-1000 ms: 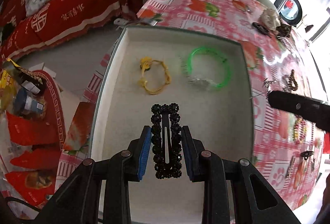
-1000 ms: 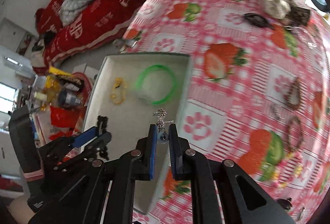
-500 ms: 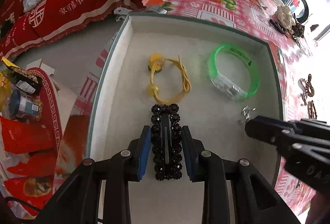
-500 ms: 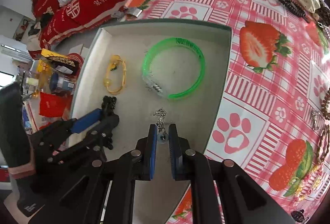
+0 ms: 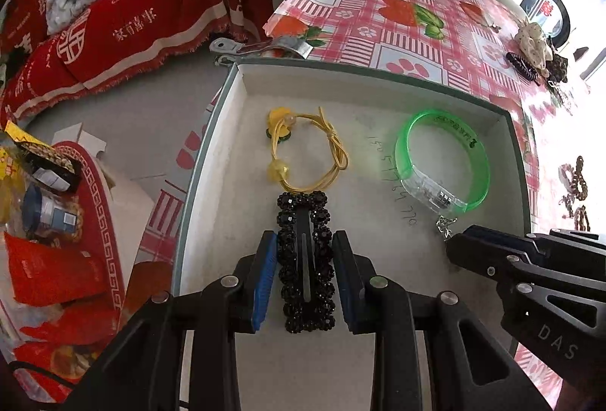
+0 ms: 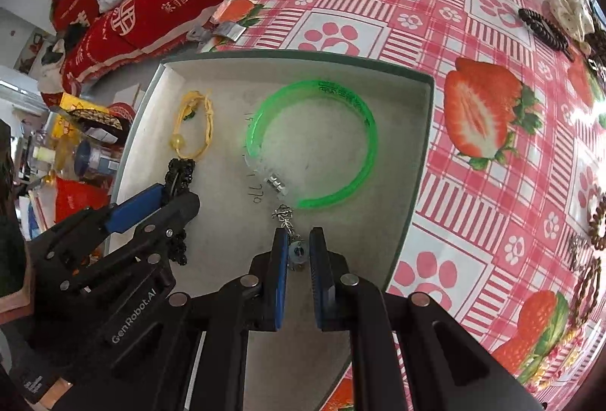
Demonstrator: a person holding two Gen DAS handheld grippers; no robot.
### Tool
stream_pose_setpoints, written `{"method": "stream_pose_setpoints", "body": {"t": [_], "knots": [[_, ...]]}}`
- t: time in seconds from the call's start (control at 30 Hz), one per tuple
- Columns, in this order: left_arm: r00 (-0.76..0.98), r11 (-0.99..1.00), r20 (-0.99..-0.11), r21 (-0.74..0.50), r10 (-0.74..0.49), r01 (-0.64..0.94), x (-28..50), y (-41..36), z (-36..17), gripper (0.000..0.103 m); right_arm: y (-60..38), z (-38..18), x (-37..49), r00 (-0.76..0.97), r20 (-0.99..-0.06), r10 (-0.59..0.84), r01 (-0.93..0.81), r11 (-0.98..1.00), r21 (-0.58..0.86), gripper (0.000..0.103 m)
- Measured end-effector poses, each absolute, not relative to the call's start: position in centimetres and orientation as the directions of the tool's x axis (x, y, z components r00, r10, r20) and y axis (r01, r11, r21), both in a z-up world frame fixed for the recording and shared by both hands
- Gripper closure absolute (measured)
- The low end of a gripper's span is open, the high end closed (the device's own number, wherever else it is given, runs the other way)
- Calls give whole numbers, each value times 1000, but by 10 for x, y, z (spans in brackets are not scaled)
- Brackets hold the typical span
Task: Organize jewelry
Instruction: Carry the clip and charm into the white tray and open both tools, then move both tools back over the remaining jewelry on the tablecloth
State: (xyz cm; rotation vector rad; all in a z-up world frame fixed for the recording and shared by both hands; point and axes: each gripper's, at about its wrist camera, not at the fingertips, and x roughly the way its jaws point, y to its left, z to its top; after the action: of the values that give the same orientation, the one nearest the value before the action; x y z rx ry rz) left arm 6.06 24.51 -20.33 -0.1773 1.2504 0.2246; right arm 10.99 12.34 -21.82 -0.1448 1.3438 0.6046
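White box (image 5: 235,115) with yellow cord (image 5: 303,153), green bangle (image 5: 443,161), left tongs (image 5: 305,259) gripping black clip (image 5: 306,259) (right tongs (image 6: 299,252) pinching earring (image 6: 291,236))

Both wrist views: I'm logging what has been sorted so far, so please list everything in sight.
box: 1, white inside, table edge
green bangle: 1, in box, far right
yellow cord bracelet: 1, in box, far left
black beaded hair clip: 1, held over box
silver pendant: 1, held over box
tablecloth: 1, pink strawberry check
loose jewelry: several, dark or cream, on tablecloth
red blanket: 1, beyond table
left gripper: shut on clip
right gripper: shut on pendant
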Motion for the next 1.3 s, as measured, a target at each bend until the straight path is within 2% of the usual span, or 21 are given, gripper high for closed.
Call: {"method": "stream_pose_setpoints", "body": {"t": [0.3, 0.4, 0.53, 0.6, 0.63, 0.67, 0.7, 0.73, 0.93, 1.07, 1.13, 1.3], "knots": [[287, 965, -954, 13, 92, -263, 58, 244, -200, 66, 124, -217, 109, 96, -936, 339, -486, 837, 253, 90], [285, 964, -954, 10, 88, -267, 55, 243, -198, 66, 121, -209, 107, 102, -926, 364, -492, 827, 271, 83], [285, 967, -955, 9, 84, -255, 53, 241, -195, 66, 110, -192, 106, 131, -904, 407, -482, 823, 301, 68], [292, 969, -952, 13, 87, -246, 51, 239, -192, 66, 105, -184, 106, 145, -895, 422, -470, 825, 313, 67], [296, 970, -951, 16, 90, -242, 51, 237, -190, 56, 101, -179, 105, 152, -890, 429, -464, 826, 319, 67], [302, 970, -949, 19, 93, -241, 50, 236, -187, 41, 97, -175, 104, 160, -887, 433, -459, 828, 322, 66], [314, 969, -944, 21, 100, -245, 49, 236, -184, 10, 93, -171, 103, 166, -885, 435, -456, 830, 322, 66], [337, 968, -935, 29, 115, -250, 47, 234, -179, 4, 87, -167, 102, 175, -883, 435, -451, 833, 321, 66], [333, 973, -935, 43, 120, -228, 47, 223, -169, 4, 63, -157, 97, 186, -884, 429, -409, 852, 327, 65], [331, 974, -934, 61, 133, -219, 43, 216, -165, 4, 46, -158, 90, 192, -886, 421, -372, 867, 332, 58], [328, 976, -935, 69, 136, -207, 40, 210, -164, 0, 36, -159, 87, 192, -887, 420, -350, 874, 338, 57], [317, 981, -942, 55, 112, -184, 35, 195, -159, 0, 10, -160, 82, 201, -892, 404, -309, 891, 333, 53]]}}
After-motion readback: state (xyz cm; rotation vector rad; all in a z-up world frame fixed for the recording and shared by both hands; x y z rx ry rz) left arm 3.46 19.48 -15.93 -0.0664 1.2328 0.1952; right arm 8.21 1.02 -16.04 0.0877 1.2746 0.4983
